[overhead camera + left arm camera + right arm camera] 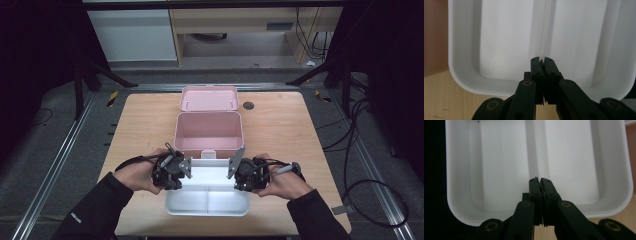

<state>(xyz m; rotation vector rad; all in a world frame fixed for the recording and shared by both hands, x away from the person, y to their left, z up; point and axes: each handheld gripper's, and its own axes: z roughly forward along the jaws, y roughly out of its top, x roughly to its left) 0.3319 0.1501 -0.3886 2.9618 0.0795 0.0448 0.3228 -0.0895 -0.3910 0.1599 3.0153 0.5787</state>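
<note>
A dark room with black frame legs and loose cables on a grey floor surrounds a light wooden table (280, 125). Beyond its far edge stand pale cabinets.

On the table, near the middle, sits an open pink box (209, 132); its lid (209, 98) lies flat just beyond it, on the far side. A small dark round mark (248, 105) shows on the tabletop to the right of the lid.

Near the front edge, just in front of the pink box, is a white tray (207, 200) with two compartments split by a centre divider (545, 30). Whether the tray rests on the table or is lifted cannot be told.

The person's forearms come in from the bottom of the high view, in dark sleeves. The left gripper (176, 172) sits at the tray's left end and the right gripper (243, 175) at its right end, facing each other across it.

In the left gripper view, the left gripper (541, 59) has its jaws pressed together, pinching the tray's rim where the divider meets it. In the right gripper view, the right gripper (539, 180) is likewise clamped shut on the rim at the other end of the divider (535, 147). Both compartments are bare white plastic.
</note>
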